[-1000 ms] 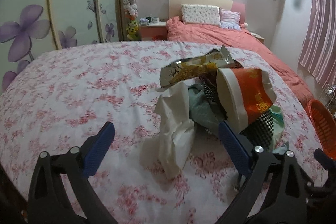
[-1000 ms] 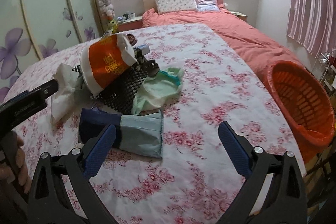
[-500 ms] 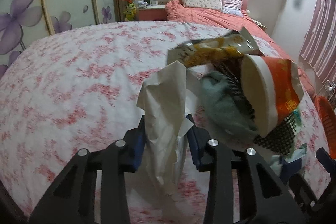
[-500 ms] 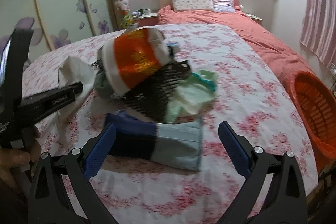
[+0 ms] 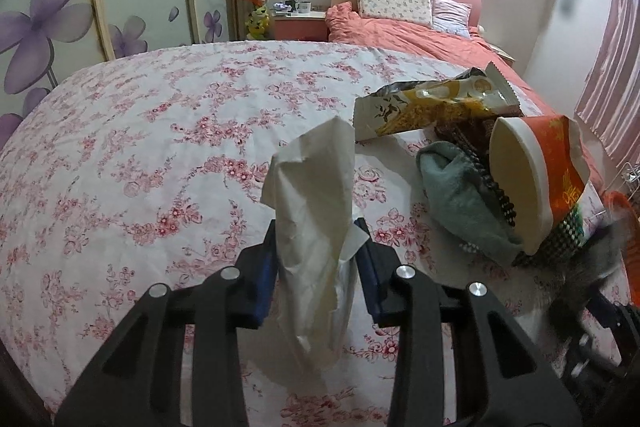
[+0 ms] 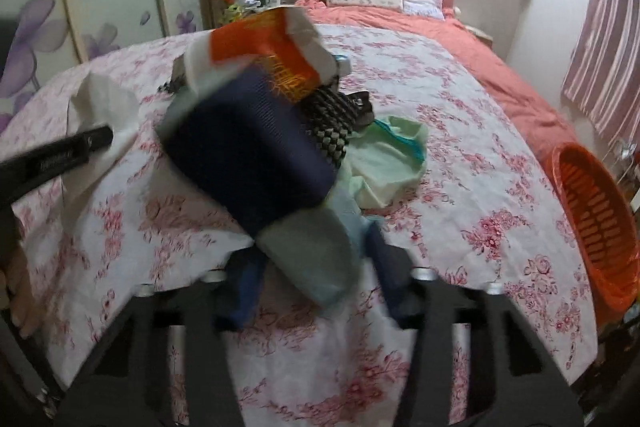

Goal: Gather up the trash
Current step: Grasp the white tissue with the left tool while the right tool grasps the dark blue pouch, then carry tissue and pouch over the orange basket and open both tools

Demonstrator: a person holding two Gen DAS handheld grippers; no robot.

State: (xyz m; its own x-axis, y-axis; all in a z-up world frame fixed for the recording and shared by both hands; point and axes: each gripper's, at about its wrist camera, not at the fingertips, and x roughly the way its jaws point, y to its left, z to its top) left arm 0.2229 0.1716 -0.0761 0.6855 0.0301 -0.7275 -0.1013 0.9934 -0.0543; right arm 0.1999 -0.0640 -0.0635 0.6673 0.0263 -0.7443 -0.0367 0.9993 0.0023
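Observation:
My left gripper (image 5: 316, 263) is shut on a crumpled white tissue (image 5: 316, 195) and holds it above the floral bedspread (image 5: 160, 147); the tissue also shows in the right wrist view (image 6: 104, 103). My right gripper (image 6: 314, 267) is shut on a navy and pale blue sock (image 6: 256, 163) and holds it lifted. An orange and white noodle cup (image 5: 536, 183) lies on its side by a yellow snack wrapper (image 5: 436, 103), a grey-green cloth (image 5: 456, 203) and a black checkered cloth (image 6: 332, 119).
An orange laundry basket (image 6: 592, 219) stands off the bed's right edge. A pale green cloth (image 6: 388, 163) lies right of the pile. A red quilt and pillows (image 5: 396, 3) lie at the far end. Flower-printed wardrobe doors (image 5: 52, 19) stand on the left.
My left gripper closed on the tissue and lifted it. My right gripper moved onto the sock, closed on it and raised it off the bed.

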